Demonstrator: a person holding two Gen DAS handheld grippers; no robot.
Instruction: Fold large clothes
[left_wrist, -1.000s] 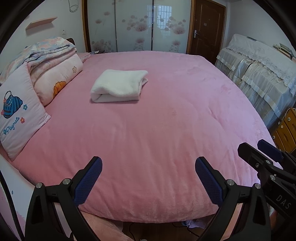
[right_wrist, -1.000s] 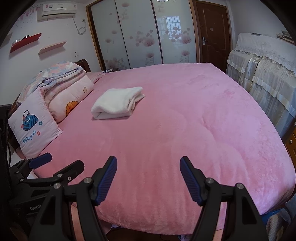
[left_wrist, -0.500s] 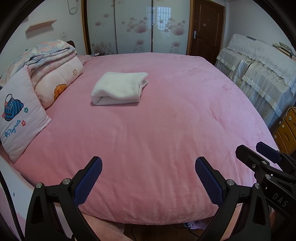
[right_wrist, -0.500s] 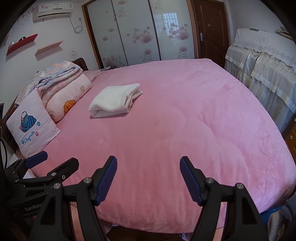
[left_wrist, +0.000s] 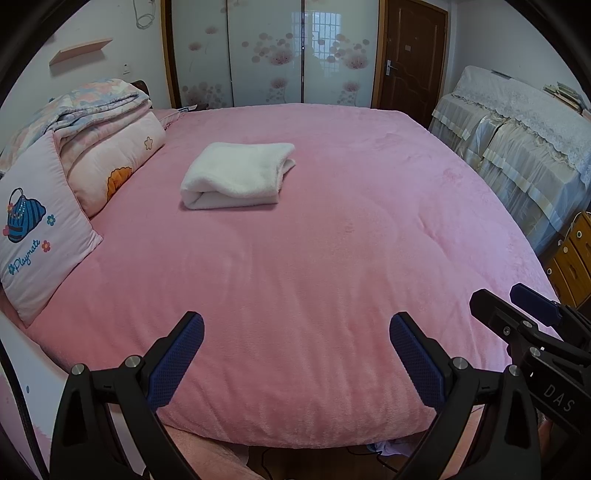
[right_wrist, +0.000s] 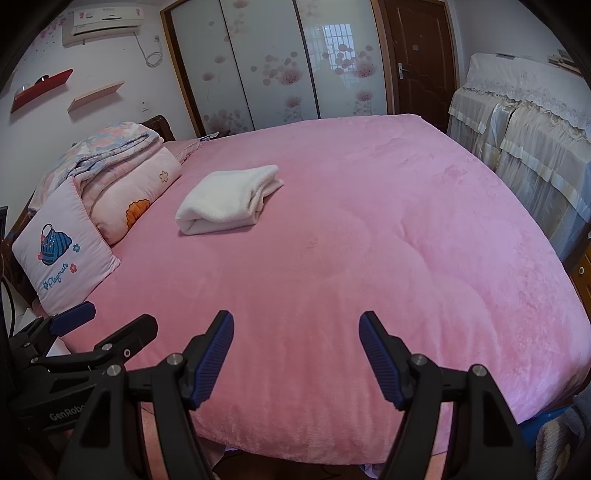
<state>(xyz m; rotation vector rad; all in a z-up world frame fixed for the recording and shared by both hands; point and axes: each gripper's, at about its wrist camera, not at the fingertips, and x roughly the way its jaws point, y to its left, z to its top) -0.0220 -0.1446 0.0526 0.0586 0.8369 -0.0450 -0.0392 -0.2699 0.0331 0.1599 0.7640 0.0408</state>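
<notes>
2 grippers, left gripper (left_wrist: 295, 354) and right gripper (right_wrist: 295, 354), stand wide and empty. White garment (left_wrist: 236, 175) lies folded mid-bed (left_wrist: 332, 258); I advise checking edges, then leaving it.

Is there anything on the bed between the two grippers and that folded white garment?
Nothing visible. Only bare pink bedspread lies between the open left gripper, the open right gripper and the folded white garment.

Pink bed (left_wrist: 295, 295), folded white garment (left_wrist: 236, 175), pillows (left_wrist: 37, 225)
</notes>
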